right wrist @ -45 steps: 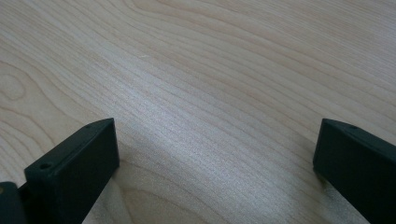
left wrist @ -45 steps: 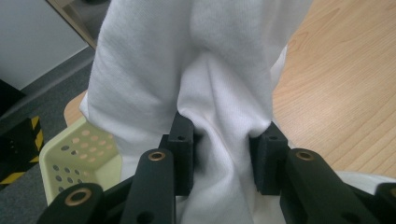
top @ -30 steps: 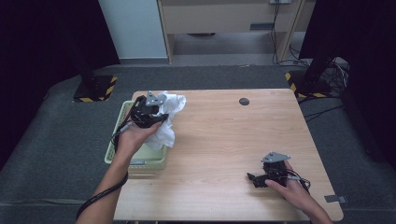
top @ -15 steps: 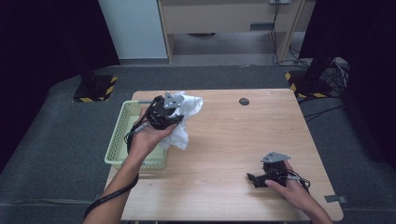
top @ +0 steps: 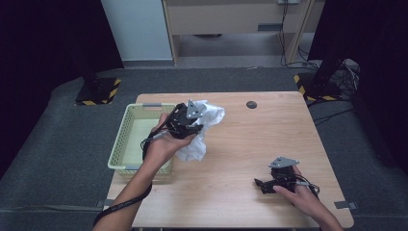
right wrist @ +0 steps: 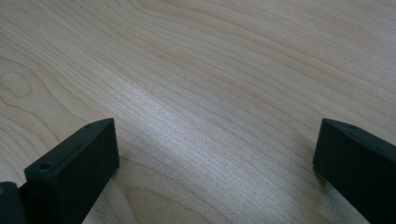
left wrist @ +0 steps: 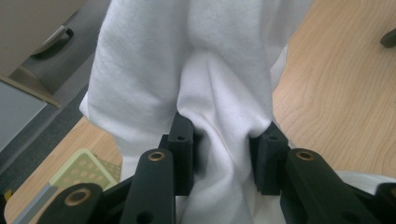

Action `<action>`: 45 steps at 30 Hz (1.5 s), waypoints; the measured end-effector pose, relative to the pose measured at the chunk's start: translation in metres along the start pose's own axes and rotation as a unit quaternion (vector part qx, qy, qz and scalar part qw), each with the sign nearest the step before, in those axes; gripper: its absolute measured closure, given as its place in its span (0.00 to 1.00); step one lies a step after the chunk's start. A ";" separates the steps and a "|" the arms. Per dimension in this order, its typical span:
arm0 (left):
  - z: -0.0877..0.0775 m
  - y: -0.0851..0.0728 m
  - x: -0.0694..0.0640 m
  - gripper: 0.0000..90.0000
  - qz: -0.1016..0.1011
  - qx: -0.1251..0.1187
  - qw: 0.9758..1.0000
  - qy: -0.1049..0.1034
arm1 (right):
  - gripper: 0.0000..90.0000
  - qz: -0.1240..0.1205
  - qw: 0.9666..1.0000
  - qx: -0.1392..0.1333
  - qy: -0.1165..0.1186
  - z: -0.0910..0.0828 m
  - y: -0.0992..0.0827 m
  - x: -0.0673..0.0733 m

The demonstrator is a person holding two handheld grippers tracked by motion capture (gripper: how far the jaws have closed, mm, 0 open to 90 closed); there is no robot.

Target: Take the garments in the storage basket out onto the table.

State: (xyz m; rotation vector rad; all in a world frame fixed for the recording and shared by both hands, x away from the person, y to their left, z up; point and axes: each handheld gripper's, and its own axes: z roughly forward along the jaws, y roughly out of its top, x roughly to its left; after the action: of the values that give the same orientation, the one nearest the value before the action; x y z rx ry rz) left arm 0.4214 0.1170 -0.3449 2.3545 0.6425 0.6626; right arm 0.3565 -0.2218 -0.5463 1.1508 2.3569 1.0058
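**White cloth lifted clear of the basket, right gripper idle**

Nearest the person, the right gripper (top: 263, 185) rested on the table (top: 269, 134) at the near right, its jaws spread wide with only bare wood between them. Farther in, the left gripper (top: 195, 126) had a thick fold of the white cloth (top: 204, 127) clamped between its pads (left wrist: 183, 149), the rest hanging down just beside the green basket (top: 126, 144) at the table's left edge.

The pinch took one bunched fold only, so the fabric could slide out under its own weight, and the trailing end might drag or catch on the basket rim.

Against a second before, the left hand and cloth had shifted rightward from above the basket; the right gripper had not moved.
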 end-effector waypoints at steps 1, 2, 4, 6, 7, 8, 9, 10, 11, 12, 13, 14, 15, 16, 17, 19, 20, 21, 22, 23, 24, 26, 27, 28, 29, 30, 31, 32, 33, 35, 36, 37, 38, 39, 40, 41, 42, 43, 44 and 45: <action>0.001 0.001 -0.001 0.73 0.000 0.000 1.000 -0.001 | 0.00 0.000 1.000 0.000 0.000 0.000 0.000 0.000; 0.002 0.002 -0.002 0.73 0.002 0.001 1.000 -0.003 | 0.00 0.000 1.000 0.000 0.000 0.000 0.000 0.000; 0.005 0.003 -0.005 0.73 0.003 0.001 1.000 -0.006 | 0.00 0.000 1.000 0.000 0.000 0.000 0.000 0.000; 0.008 0.004 -0.008 0.73 0.003 0.000 1.000 -0.010 | 0.00 -0.001 1.000 0.000 0.000 0.000 0.000 0.000; 0.009 0.004 -0.010 0.73 0.003 0.001 1.000 -0.011 | 0.00 -0.001 1.000 0.000 0.000 0.000 0.000 0.000; 0.011 0.005 -0.011 0.73 0.004 0.001 1.000 -0.013 | 0.00 -0.001 1.000 0.000 0.000 0.000 0.000 0.000; 0.012 0.005 -0.013 0.73 0.006 0.003 1.000 -0.015 | 0.00 -0.001 1.000 0.000 0.001 0.000 0.000 0.000; 0.014 0.005 -0.015 0.73 0.009 0.004 1.000 -0.016 | 0.00 -0.002 1.000 0.000 0.001 0.000 0.000 0.000; 0.015 0.005 -0.017 0.73 0.011 0.005 1.000 -0.016 | 0.00 -0.002 1.000 0.000 0.001 0.000 0.000 0.000; 0.017 0.005 -0.019 0.73 0.012 0.006 1.000 -0.017 | 0.00 -0.003 1.000 0.000 0.002 0.000 0.000 0.000; 0.019 0.005 -0.020 0.73 0.012 0.008 1.000 -0.018 | 0.00 -0.004 1.000 0.000 0.002 0.000 0.000 0.000; 0.020 0.005 -0.021 0.73 0.012 0.008 1.000 -0.018 | 0.00 -0.004 1.000 0.000 0.003 0.000 0.000 0.000; 0.022 0.005 -0.023 0.73 0.012 0.009 1.000 -0.020 | 0.00 -0.005 1.000 0.000 0.003 0.000 0.000 0.000; 0.024 0.004 -0.024 0.73 0.012 0.009 1.000 -0.023 | 0.00 -0.006 1.000 0.000 0.004 0.000 0.000 0.000; 0.025 0.004 -0.025 0.73 0.011 0.008 1.000 -0.025 | 0.00 -0.006 1.000 0.000 0.004 0.000 0.000 0.000; 0.028 0.004 -0.028 0.73 0.013 0.009 0.999 -0.029 | 0.00 -0.006 1.000 0.000 0.004 0.000 0.000 0.000; 0.029 0.004 -0.030 0.73 0.014 0.009 0.999 -0.030 | 0.00 -0.006 1.000 0.000 0.004 0.000 0.000 0.000; 0.031 0.004 -0.032 0.73 0.014 0.010 0.999 -0.032 | 0.00 -0.006 1.000 0.000 0.004 0.000 0.000 0.000; 0.032 0.004 -0.033 0.73 0.014 0.010 0.999 -0.033 | 0.00 -0.005 1.000 0.000 0.004 0.000 0.000 0.000; 0.033 0.004 -0.034 0.73 0.015 0.010 0.999 -0.035 | 0.00 -0.005 1.000 0.000 0.004 0.000 0.000 0.000; 0.035 0.004 -0.036 0.73 0.016 0.010 0.999 -0.038 | 0.00 -0.005 1.000 0.000 0.004 0.000 0.000 0.000; 0.039 0.004 -0.040 0.73 0.018 0.012 0.999 -0.039 | 0.00 -0.005 1.000 0.000 0.004 0.000 0.000 0.000; 0.041 0.004 -0.042 0.73 0.018 0.012 0.999 -0.041 | 0.00 -0.005 1.000 0.000 0.004 0.000 0.000 0.000; 0.043 0.003 -0.045 0.73 0.019 0.015 0.999 -0.042 | 0.00 -0.005 1.000 0.000 0.004 0.000 0.000 0.000; 0.045 0.003 -0.048 0.73 0.020 0.015 0.999 -0.043 | 0.00 -0.005 1.000 0.000 0.004 0.000 0.000 0.000; 0.048 0.003 -0.050 0.73 0.021 0.017 0.999 -0.046 | 0.00 -0.005 1.000 0.000 0.004 0.000 0.000 0.000; 0.050 0.002 -0.053 0.73 0.022 0.018 0.998 -0.048 | 0.00 -0.005 1.000 0.000 0.004 0.000 0.000 0.000; 0.053 0.002 -0.055 0.73 0.024 0.019 0.998 -0.052 | 0.00 -0.006 1.000 0.000 0.004 0.000 0.000 0.000; 0.055 0.002 -0.058 0.73 0.023 0.018 0.998 -0.054 | 0.00 -0.006 1.000 0.000 0.004 0.000 0.000 0.000; 0.060 0.002 -0.063 0.73 0.026 0.020 0.998 -0.060 | 0.00 -0.006 1.000 0.001 0.005 0.000 0.000 0.000; 0.062 0.001 -0.065 0.73 0.026 0.021 0.997 -0.063 | 0.00 -0.006 1.000 0.000 0.005 0.000 0.000 0.000; 0.065 0.000 -0.068 0.73 0.025 0.021 0.997 -0.066 | 0.00 -0.006 1.000 0.000 0.005 0.000 0.000 0.000; 0.068 -0.001 -0.070 0.73 0.024 0.022 0.997 -0.069 | 0.00 -0.006 1.000 0.000 0.005 0.000 0.000 0.000; 0.071 -0.003 -0.072 0.73 0.021 0.023 0.997 -0.069 | 0.00 -0.007 1.000 0.000 0.005 0.000 0.000 0.000; 0.076 -0.005 -0.075 0.73 0.017 0.025 0.997 -0.071 | 0.00 -0.007 1.000 0.000 0.005 0.000 0.000 0.000; 0.076 -0.005 -0.075 0.73 0.017 0.025 0.997 -0.071 | 0.00 -0.007 1.000 0.000 0.005 0.000 0.000 0.000; 0.082 -0.008 -0.078 0.73 0.007 0.024 0.997 -0.073 | 0.00 -0.007 1.000 0.000 0.005 0.000 0.000 0.000; 0.086 -0.011 -0.080 0.73 -0.002 0.024 0.997 -0.079 | 0.00 -0.007 1.000 0.000 0.005 0.000 0.000 0.000; 0.090 -0.013 -0.082 0.73 -0.009 0.025 0.996 -0.084 | 0.00 -0.007 1.000 0.000 0.005 0.000 0.000 0.000; 0.095 -0.015 -0.086 0.73 -0.017 0.026 0.996 -0.087 | 0.00 -0.006 1.000 0.000 0.005 0.000 0.000 0.000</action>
State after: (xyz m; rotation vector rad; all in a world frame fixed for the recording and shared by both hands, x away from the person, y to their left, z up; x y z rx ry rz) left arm 0.4083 0.0386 -0.4463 2.4116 0.6275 0.4250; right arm 0.3564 -0.2220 -0.5463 1.1322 2.3699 1.0096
